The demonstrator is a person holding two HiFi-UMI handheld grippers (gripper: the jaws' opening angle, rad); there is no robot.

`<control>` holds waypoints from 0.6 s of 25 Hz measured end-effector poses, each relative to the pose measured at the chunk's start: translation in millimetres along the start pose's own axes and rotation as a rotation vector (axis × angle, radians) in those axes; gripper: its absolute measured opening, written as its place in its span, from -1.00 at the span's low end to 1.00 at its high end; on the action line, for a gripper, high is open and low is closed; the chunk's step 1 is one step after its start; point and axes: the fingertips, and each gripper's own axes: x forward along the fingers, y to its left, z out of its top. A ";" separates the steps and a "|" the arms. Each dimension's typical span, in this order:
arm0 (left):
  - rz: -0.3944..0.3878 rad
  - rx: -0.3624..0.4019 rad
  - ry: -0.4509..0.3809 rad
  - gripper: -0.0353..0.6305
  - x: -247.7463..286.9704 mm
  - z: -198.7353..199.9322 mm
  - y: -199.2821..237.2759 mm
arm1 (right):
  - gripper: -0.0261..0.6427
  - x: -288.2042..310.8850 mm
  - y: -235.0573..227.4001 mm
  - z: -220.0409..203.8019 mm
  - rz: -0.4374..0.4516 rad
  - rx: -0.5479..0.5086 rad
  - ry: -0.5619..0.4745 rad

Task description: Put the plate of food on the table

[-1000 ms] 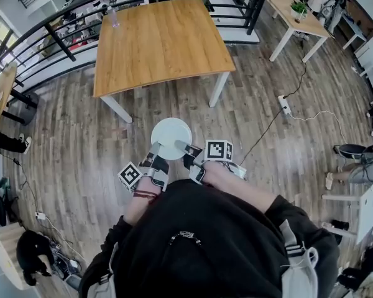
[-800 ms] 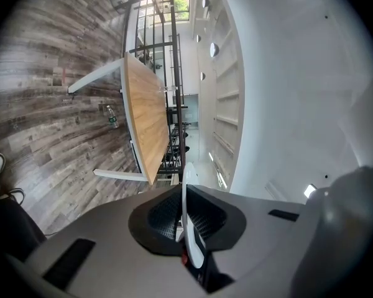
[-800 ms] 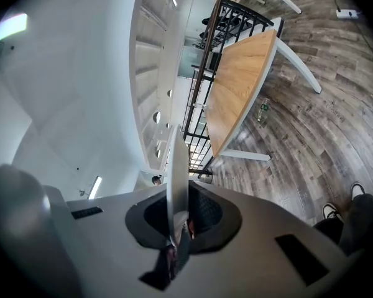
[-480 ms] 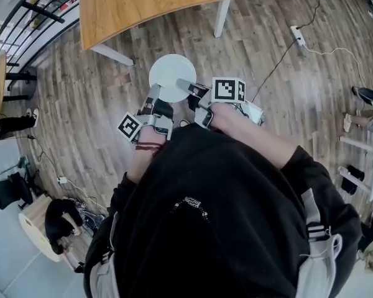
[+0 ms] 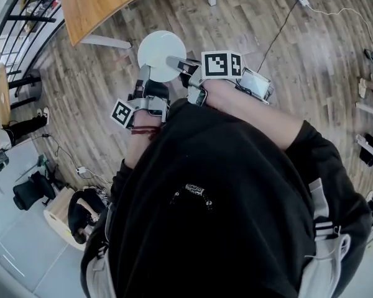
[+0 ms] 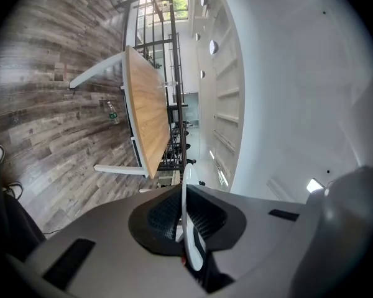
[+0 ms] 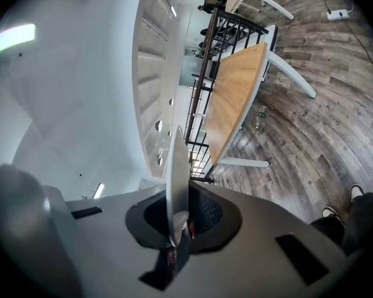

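Holding the white plate point(image 5: 156, 49) at top centre, I have left gripper point(image 5: 143, 76) and right gripper point(image 5: 176, 61) both clamped on its rim. The wooden table point(image 5: 99, 2) lies upper left

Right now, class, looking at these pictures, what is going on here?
A person holds a white plate out in front, over the wood floor. The left gripper and the right gripper are each shut on its rim. The wooden table stands ahead; the plate is not yet on it.
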 end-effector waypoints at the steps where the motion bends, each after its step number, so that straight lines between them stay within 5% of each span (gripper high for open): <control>1: -0.001 0.005 0.005 -0.84 2.6 -1.6 -1.4 | -0.84 -1.7 0.1 1.7 0.004 0.002 -0.007; 15: 0.001 -0.014 0.076 -0.84 32.3 -7.2 8.1 | -0.84 -5.4 -15.7 23.6 -0.015 0.029 -0.061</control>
